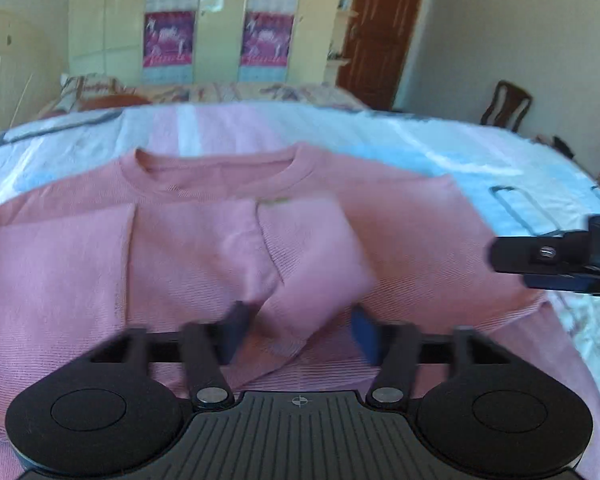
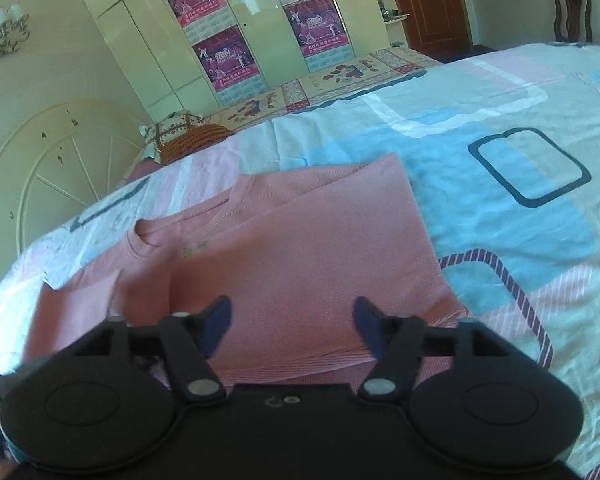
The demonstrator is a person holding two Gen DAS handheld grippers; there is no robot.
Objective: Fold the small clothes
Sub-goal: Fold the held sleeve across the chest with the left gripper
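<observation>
Pink knit sweater lay flat on the patterned bedsheet, sleeves folded in. Left gripper and right gripper hovered spread, empty. Soft, limp, light fabric; likely best pinched at hem corners.

Your left view: pink sweater motion-blurred, hem cut off lower left; right gripper cropped at right edge.

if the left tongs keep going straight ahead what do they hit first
Most likely the folded-in sleeve of the pink sweater: it lies directly ahead between the open left tongs. Motion blur leaves depth uncertain.
</observation>
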